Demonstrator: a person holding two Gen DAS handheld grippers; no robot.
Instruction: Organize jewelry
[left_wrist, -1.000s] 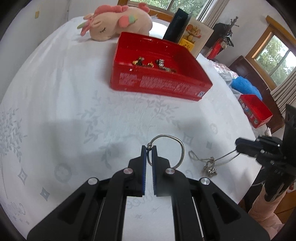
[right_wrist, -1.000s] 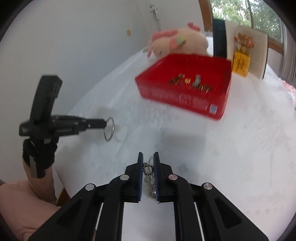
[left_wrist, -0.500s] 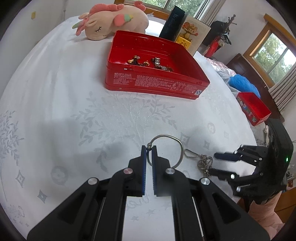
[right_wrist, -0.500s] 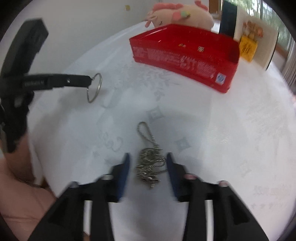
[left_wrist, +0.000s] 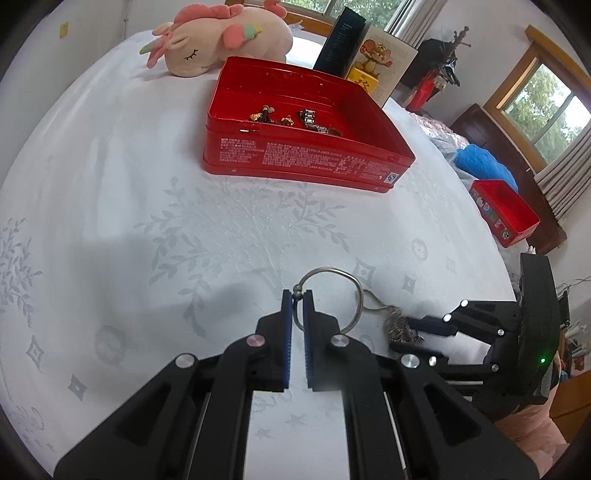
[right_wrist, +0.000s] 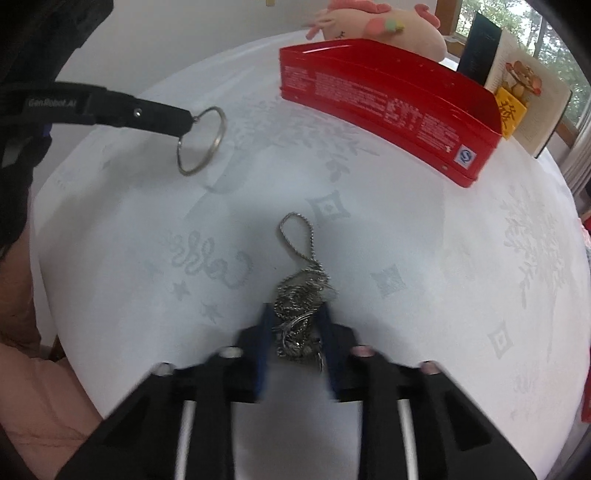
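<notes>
On the left, my left hand-held gripper (left_wrist: 297, 295) kept its pads pinched on the silver bangle (left_wrist: 330, 297), raised just above the table (left_wrist: 110, 221), the ring standing nearly edge-on. To its right, my right hand-held gripper (right_wrist: 295, 317) had sunk to the cloth, spread, then just been closing around the bunched chain necklace (right_wrist: 301, 291); I judged a regrip before carrying it to the far red tin (left_wrist: 306, 147). The chain's long axis ran near to far, its loop pointing towards the tin.
</notes>
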